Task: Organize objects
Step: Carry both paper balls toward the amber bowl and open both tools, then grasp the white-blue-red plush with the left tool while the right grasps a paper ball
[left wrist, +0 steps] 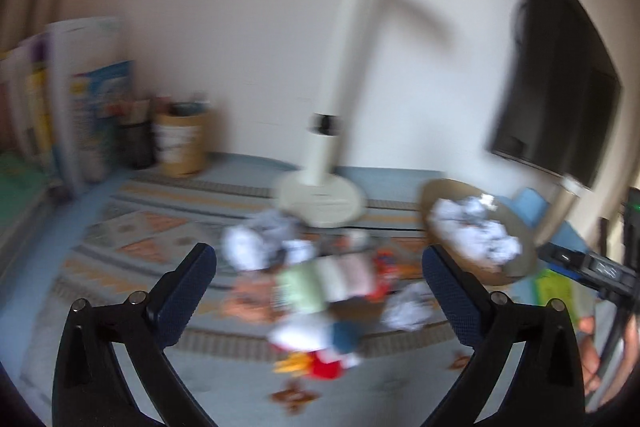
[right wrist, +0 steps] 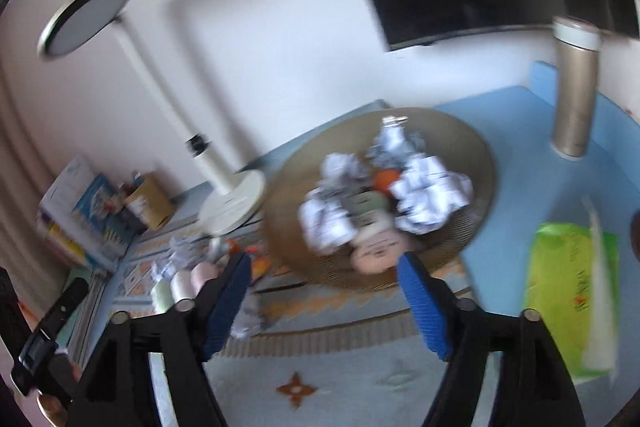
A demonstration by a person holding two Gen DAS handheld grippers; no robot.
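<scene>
Nearest the lenses, both tools are standing released with nothing between their blue pads: the left hand-held gripper (left wrist: 319,291) is spread wide over a blurred heap of clutter, and the right hand-held gripper (right wrist: 324,301) is gaping in front of a shallow woven basket (right wrist: 476,163). Under them a patterned mat (left wrist: 132,239) in grey, orange and pale blue is covering the worktop (right wrist: 516,131), whose bare part is showing light blue. On the mat, below the left tool, small toys and crumpled paper balls (left wrist: 244,247) are lying mixed together — a red and yellow piece (left wrist: 316,365), a pale green and pink block (left wrist: 328,279) — too smeared to name further. Just beyond, the basket is holding more crumpled paper wads (right wrist: 428,191) with an orange item (right wrist: 386,181) among them. A green tissue pack (right wrist: 572,291) is lying to the basket's right, and a gold flask (right wrist: 574,95) is standing upright behind it. Further back a cream desk lamp (left wrist: 344,95) is rising from its round base, and a cardboard pen cup (left wrist: 182,143) and upright books (left wrist: 92,99) are lining the left side. Behind everything — a plain cream wall (left wrist: 224,27) and a dark monitor (left wrist: 560,75).
</scene>
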